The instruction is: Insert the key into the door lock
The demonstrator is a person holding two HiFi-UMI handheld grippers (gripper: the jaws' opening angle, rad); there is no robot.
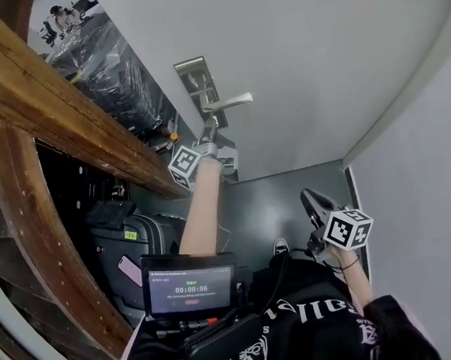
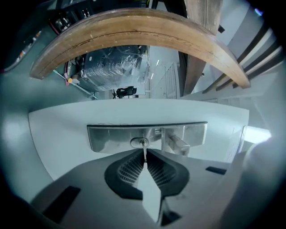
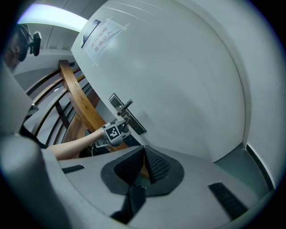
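Note:
A white door [image 1: 317, 59] carries a steel lock plate [image 2: 111, 137] with a lever handle [image 2: 177, 143]. My left gripper [image 2: 145, 166] is shut on a thin metal key [image 2: 144, 155]. The key's tip meets the oval keyhole [image 2: 139, 143] on the plate; how deep it sits I cannot tell. In the head view the left gripper [image 1: 208, 131] is raised at the lock plate [image 1: 195, 80], just under the handle [image 1: 229, 101]. My right gripper [image 1: 316, 205] hangs low by the right wall, shut with nothing in it. In the right gripper view its jaws [image 3: 144, 152] are closed together.
A curved wooden handrail [image 1: 57, 111] runs along the left, close to the lock. Plastic-wrapped goods [image 1: 112, 72] lie beyond it. A chest-mounted screen [image 1: 190, 289] shows a timer. A grey wall [image 1: 419, 168] closes the right side. A paper notice [image 3: 100, 38] is taped high on the door.

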